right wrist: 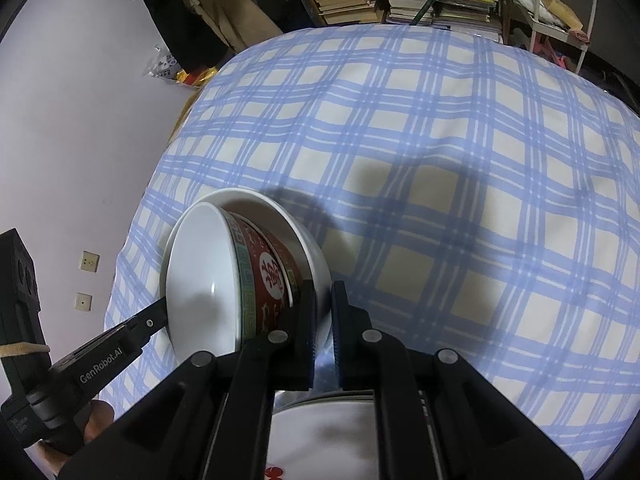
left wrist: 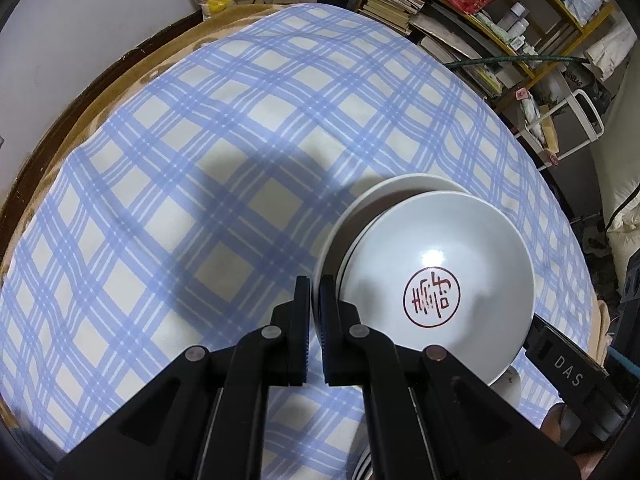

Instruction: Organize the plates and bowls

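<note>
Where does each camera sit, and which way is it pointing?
Left wrist: rides on the left claw, looking forward over the checked cloth at the bowl stack; its own two fingers and the right claw show.
Right wrist: rides on the right claw, facing the same bowl stack from its other side; its fingers and the left claw show.
Shared: bowl stack, checked cloth, bookshelf.

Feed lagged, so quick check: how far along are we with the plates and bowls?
Done: the red-patterned bowl sits nested in the white bowl. In hand: left tongs and right tongs each pinch the white bowl's rim, tilted above the cloth. Left: setting it down, probably by the plate stack.
</note>
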Motion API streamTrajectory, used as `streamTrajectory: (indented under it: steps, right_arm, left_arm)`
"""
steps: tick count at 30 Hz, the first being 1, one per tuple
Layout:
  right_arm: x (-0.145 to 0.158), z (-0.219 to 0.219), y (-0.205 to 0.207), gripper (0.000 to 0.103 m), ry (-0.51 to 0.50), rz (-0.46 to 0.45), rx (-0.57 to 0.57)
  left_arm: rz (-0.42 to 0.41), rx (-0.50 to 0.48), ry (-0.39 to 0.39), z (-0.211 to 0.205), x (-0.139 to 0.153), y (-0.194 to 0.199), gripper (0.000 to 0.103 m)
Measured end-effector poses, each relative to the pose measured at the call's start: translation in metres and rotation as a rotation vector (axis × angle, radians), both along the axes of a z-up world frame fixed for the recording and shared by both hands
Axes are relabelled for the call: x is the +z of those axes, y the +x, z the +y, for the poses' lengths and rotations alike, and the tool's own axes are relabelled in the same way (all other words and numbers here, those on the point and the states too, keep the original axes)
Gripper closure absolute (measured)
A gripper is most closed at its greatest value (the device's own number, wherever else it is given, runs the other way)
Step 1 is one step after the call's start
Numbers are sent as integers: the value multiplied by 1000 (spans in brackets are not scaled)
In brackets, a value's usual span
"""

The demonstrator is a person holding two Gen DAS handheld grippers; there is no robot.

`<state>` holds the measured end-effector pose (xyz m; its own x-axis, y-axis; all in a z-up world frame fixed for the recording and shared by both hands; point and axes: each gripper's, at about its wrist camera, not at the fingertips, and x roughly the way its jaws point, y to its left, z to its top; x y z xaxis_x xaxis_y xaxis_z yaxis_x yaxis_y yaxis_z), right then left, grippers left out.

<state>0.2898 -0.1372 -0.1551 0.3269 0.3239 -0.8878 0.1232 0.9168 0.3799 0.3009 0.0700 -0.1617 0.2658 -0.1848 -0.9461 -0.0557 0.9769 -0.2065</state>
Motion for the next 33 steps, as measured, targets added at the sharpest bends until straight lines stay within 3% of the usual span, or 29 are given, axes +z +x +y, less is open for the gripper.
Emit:
streamTrajectory:
  steps: [12,14,33]
  right_arm:
    - [3,7,-16,92,-47,-84,-49]
    - [4,7,-15,92,-52,-73,-60]
    - [35,7,-19,93,-58,-61,-16]
  left_arm:
    - [-21,38,8,-3,2,-5,100]
    - [-32,25,33,-7,4,-6,100]
    - [-52,36,-21,2,34,-17,100]
